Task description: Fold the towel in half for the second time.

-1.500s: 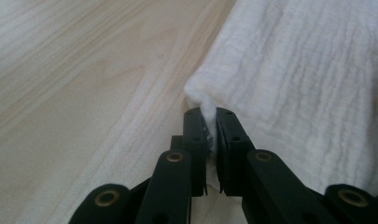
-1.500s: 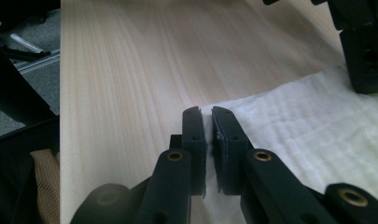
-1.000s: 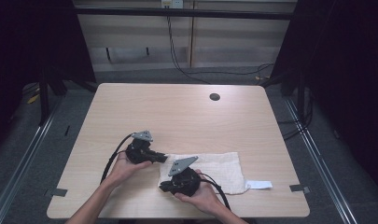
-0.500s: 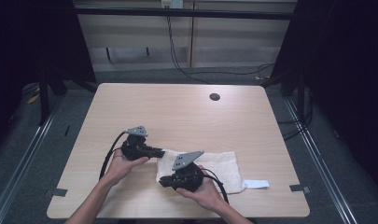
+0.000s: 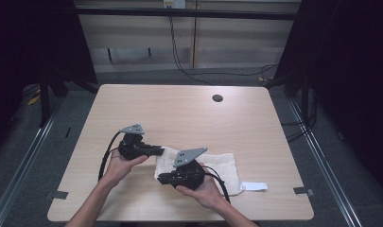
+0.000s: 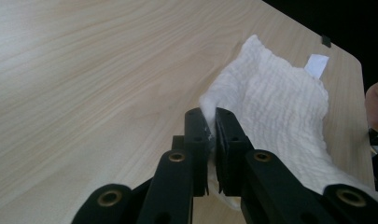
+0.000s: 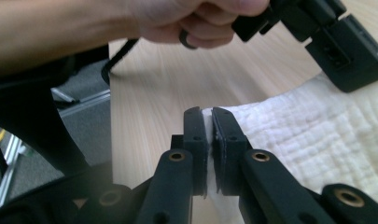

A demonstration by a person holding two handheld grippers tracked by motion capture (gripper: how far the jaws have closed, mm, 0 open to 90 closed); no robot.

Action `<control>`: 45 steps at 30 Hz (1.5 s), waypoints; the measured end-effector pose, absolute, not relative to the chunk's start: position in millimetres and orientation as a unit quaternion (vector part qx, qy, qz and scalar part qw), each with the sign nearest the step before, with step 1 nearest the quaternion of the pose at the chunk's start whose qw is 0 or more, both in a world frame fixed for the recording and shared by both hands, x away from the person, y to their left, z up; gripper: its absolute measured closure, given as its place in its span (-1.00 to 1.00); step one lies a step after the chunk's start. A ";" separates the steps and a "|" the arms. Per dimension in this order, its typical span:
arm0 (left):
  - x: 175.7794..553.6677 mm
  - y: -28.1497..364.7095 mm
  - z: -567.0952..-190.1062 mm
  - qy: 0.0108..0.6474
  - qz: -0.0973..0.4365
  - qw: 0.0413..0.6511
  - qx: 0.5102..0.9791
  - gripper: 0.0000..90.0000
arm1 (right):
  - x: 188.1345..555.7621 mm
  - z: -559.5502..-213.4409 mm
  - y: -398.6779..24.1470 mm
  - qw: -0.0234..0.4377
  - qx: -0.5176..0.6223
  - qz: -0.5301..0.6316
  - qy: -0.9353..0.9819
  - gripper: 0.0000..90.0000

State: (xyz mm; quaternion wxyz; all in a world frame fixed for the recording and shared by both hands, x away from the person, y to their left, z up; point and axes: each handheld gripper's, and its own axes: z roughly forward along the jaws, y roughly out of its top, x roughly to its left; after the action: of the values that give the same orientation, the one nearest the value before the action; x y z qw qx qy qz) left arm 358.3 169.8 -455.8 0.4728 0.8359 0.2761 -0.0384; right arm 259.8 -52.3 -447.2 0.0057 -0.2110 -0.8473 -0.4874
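Legible text, labels, brands, numbers, signs: I find none. The white tag at the cloth's corner reads blank to me in the high view and in the left gripper view. The tabletop carries no print that I can make out.

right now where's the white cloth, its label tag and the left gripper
white cloth [image 5: 222,163]: high view, flat middle part.
label tag [image 5: 253,186]: high view, middle of the tag.
left gripper [image 6: 212,122]: left gripper view, between its jaw tips, pinching the cloth edge.
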 end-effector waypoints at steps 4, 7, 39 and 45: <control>358.7 174.4 -452.7 0.280 -0.035 0.471 0.836 0.89 | 259.4 -446.2 -49.8 0.007 -0.208 -0.485 -0.849 0.89; 356.7 177.8 -450.1 0.277 -0.032 0.477 0.833 0.89 | 259.9 -444.1 -51.5 0.008 -0.211 -0.491 -0.845 0.89; 361.5 181.8 -428.0 0.280 -0.027 0.459 0.842 0.88 | 263.4 -414.6 -30.1 -0.001 -0.189 -0.522 -0.832 0.90; 364.0 165.0 -423.8 0.272 -0.025 0.459 0.846 0.88 | 259.4 -410.1 -54.8 -0.015 -0.205 -0.523 -0.827 0.90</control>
State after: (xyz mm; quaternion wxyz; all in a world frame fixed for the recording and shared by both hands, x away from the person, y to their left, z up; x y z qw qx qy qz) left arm 364.0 165.0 -423.8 0.4586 0.8455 0.2723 -0.0251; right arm 259.4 -54.8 -410.1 -0.0148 -0.2046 -0.8273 -0.5229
